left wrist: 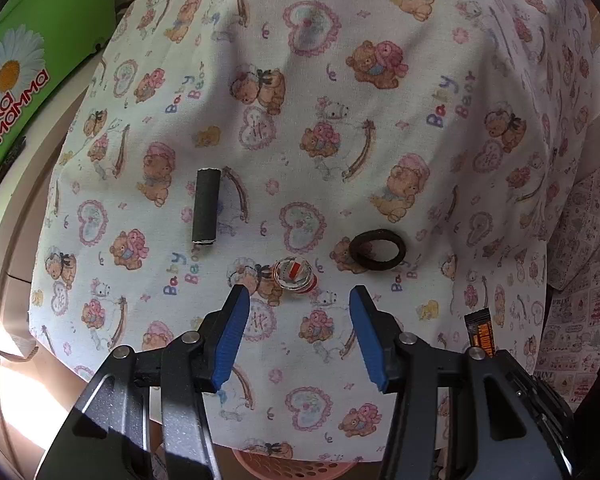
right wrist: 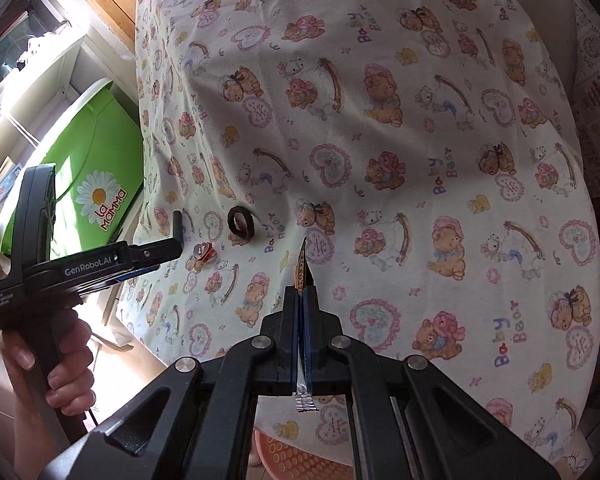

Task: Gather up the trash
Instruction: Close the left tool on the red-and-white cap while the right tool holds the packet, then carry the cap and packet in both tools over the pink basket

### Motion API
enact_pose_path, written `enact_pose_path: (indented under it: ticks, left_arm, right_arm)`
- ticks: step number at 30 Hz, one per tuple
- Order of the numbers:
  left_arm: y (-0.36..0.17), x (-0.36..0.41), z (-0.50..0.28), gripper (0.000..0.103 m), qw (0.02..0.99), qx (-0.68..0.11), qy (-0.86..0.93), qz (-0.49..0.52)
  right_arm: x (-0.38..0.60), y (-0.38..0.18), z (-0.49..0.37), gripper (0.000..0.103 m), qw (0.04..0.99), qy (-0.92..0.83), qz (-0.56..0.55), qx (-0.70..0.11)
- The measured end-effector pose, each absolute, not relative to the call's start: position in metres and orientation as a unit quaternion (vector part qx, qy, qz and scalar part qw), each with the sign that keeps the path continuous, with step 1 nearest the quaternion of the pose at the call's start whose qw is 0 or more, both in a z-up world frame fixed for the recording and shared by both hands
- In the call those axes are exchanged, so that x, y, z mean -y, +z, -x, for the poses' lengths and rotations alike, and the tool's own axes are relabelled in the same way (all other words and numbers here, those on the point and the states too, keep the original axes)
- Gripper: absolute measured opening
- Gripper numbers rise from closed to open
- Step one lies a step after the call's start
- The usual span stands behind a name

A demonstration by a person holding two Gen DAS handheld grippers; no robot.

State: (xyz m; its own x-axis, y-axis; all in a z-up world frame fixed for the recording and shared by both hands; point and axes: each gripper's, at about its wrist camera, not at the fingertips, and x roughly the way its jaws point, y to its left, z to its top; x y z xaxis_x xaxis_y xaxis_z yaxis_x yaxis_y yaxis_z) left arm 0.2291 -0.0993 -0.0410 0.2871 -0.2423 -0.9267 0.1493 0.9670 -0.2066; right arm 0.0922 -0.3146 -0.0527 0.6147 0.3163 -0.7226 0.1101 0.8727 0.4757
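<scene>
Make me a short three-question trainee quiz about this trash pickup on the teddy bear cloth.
1. True or false: the right gripper is empty.
2. Which item lies nearest the left gripper: A) dark cylinder B) crumpled red-and-white wrapper C) dark ring?
3. Fill in: under the cloth's near edge sits a pink ___.

Key: 1 false, it clamps a thin wrapper strip; 2 B; 3 basket.
</scene>
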Motion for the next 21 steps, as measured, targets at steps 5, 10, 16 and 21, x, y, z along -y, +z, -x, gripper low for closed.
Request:
enact_pose_path:
  ticks: [5,10,16,21]
  left_arm:
    - [-0.053,0.104,-0.247,0.039,0.784,-0.606,-0.118,0.069]
    - [-0.059,0.119,-0.251,0.033,0.797,-0.599,-0.081,0.001]
    - [-0.071,0.117,-0.254,0.024,0.784,-0.613,-0.091,0.024]
    - [-0.071,0.128,-0.248,0.011,0.786,-0.61,-0.104,-0.004]
  right_arm:
    - [0.306,-0.045,-0.089,0.003,0.873,0.075,-0.219,-0.43]
    - [0.306,-0.043,-0.085,0.003,0.874,0.077,-0.218,-0.427]
    - [0.309,-0.042,-0.084,0.003,0.876,0.069,-0.216,-0.426]
    - [0.31,-0.047,-0.083,0.003,0.874,0.059,-0.215,-0.432]
